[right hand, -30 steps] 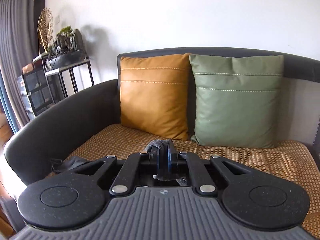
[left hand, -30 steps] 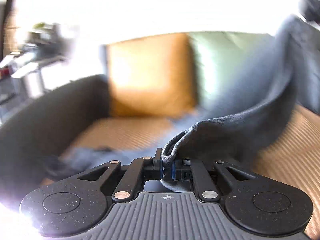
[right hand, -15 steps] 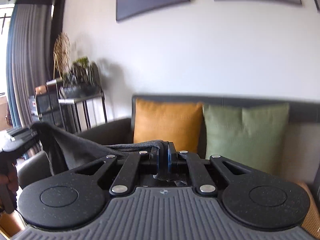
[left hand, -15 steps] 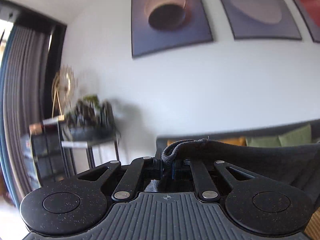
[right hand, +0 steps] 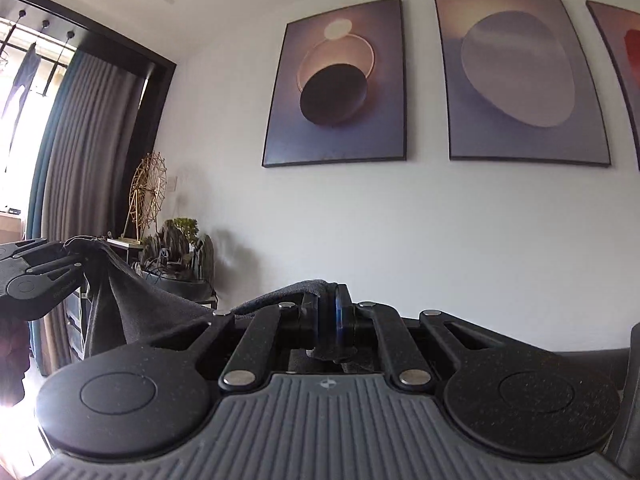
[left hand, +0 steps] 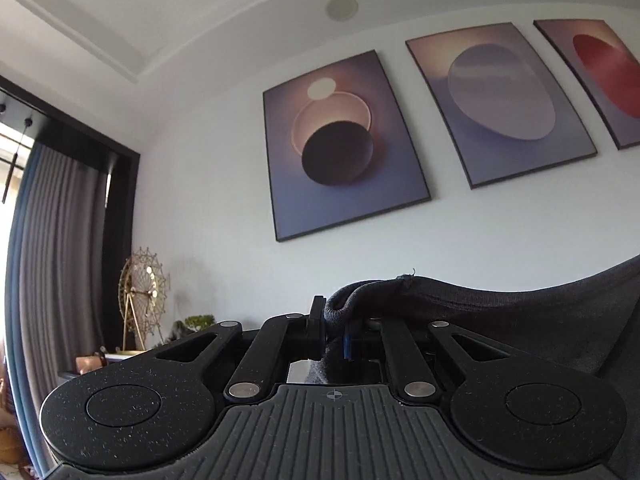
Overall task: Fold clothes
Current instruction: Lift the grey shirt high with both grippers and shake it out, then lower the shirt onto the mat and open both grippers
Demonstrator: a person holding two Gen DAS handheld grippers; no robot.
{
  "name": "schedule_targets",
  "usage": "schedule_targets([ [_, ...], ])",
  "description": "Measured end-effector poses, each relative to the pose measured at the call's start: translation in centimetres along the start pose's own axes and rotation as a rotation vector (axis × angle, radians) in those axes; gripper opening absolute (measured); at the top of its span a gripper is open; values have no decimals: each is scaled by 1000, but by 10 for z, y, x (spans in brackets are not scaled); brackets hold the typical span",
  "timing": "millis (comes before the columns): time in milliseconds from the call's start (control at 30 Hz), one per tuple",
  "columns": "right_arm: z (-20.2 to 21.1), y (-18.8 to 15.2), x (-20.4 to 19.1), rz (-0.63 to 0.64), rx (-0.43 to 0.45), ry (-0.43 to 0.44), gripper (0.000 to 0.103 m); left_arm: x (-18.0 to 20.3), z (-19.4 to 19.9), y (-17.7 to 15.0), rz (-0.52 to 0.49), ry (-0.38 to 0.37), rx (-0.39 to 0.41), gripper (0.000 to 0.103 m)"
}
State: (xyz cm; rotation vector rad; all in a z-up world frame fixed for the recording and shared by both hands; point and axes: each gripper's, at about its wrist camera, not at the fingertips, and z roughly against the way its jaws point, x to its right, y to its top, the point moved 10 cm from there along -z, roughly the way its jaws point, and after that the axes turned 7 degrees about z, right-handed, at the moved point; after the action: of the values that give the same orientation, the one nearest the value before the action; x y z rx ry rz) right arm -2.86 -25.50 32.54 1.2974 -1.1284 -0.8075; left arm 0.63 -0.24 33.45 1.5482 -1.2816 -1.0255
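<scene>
While tongs (left hand: 334,336) rose, sofa gone, garment (left hand: 500,312) clamped

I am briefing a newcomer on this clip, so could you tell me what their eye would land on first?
Most striking is the dark grey garment held up between both grippers: the right gripper pinches one edge, the left gripper at far left another. Behind hang large framed pictures of discs on the white wall, with a gold wheel ornament beside the curtain.
</scene>
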Motion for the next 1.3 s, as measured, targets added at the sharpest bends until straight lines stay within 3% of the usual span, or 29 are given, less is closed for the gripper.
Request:
schedule_targets([
  [100, 16, 13, 6, -11, 32, -1, 9, 5, 14, 17, 5, -18, 39, 5],
  [400, 51, 42, 29, 26, 114, -58, 9, 34, 2, 34, -23, -67, 82, 5],
  [533, 21, 24, 40, 30, 60, -72, 9, 47, -5, 39, -35, -87, 96, 5],
  [667, -41, -17, 59, 11, -25, -97, 9, 71, -71, -13, -50, -86, -11, 5],
  [833, -151, -112, 92, -2, -193, -145, 9, 120, -181, -139, -126, -59, -191, 5],
  [933, -220, -196, 114, -15, -287, -173, 10, 152, -246, -244, -173, -43, -317, 7],
  [967, -243, -229, 122, -21, -316, -192, 11, 163, -264, -289, -198, -39, -376, 15],
  [1000, -264, -265, 129, -23, -349, -214, 15, 174, -281, -335, -225, -35, -439, 25],
  [1033, -283, -306, 135, -24, -386, -231, 31, 182, -292, -387, -265, -36, -525, 28],
  [1067, -298, -350, 138, -37, -430, -233, 47, 187, -296, -438, -302, -44, -613, 28],
  [1100, -306, -394, 140, -81, -490, -223, 75, 187, -293, -483, -324, -63, -704, 28],
  [1167, -311, -477, 140, -184, -612, -211, 73, 179, -278, -560, -335, -99, -871, 28],
  [1233, -294, -535, 137, -264, -708, -200, 73, 156, -256, -594, -377, -98, -918, 28],
  [1300, -269, -566, 131, -267, -769, -184, 73, 128, -234, -610, -408, -98, -939, 32],
])
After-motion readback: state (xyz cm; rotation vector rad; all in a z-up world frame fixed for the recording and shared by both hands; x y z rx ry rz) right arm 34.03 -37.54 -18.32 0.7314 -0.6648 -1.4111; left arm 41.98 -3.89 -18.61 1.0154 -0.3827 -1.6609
